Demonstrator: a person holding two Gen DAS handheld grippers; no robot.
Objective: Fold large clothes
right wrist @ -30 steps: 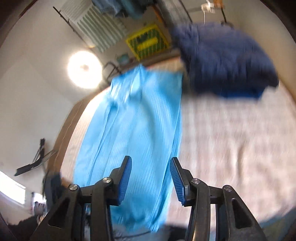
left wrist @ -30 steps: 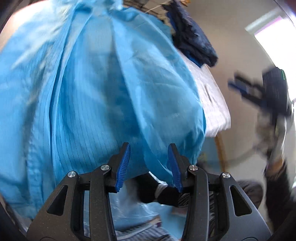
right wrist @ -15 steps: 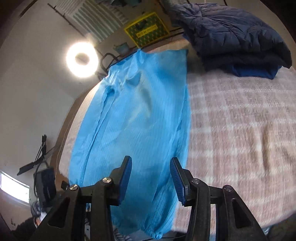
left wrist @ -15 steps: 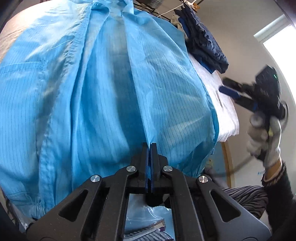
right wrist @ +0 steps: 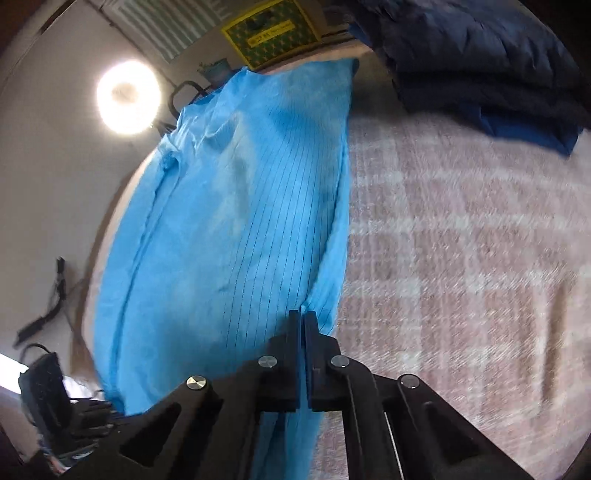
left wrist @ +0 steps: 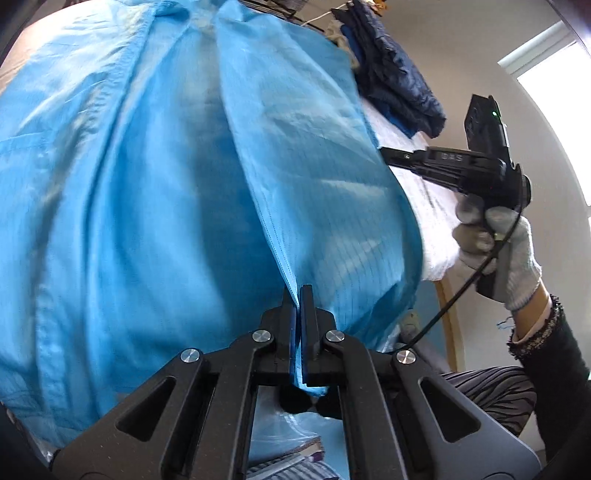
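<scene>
Half a second ago the right claw (right wrist: 303,314) stood spread above the hem; now it is pressed together on the near edge of the blue striped garment (right wrist: 240,206), pinching a fold beside its right-hand side seam. Its counterpart, the left claw (left wrist: 298,291), was already clamped then and remains so, gripping the hem at a raised central pleat of the same garment (left wrist: 166,192).

That garment lies stretched lengthwise on a bed (right wrist: 461,258) covered with a pale pink checked bedspread, its collar end far from both claws and its hem end hanging off the near edge. Beyond the garment's far right corner sits a stack of folded dark navy clothes (right wrist: 480,62), a puffy quilted jacket on top with a brighter blue piece showing under it; in the left wrist view the same stack (left wrist: 399,85) rests just past the garment's right edge.

Past the garment's collar, against the wall, a round ring light (right wrist: 127,98) glows, with a yellow-bordered board (right wrist: 271,31) and a small potted plant (right wrist: 216,70) close by. A bright window (left wrist: 554,110) lies to the right of the garment in the left wrist view. The person's white-gloved right hand (left wrist: 495,243) holds the right device's handle just off the garment's right edge.
</scene>
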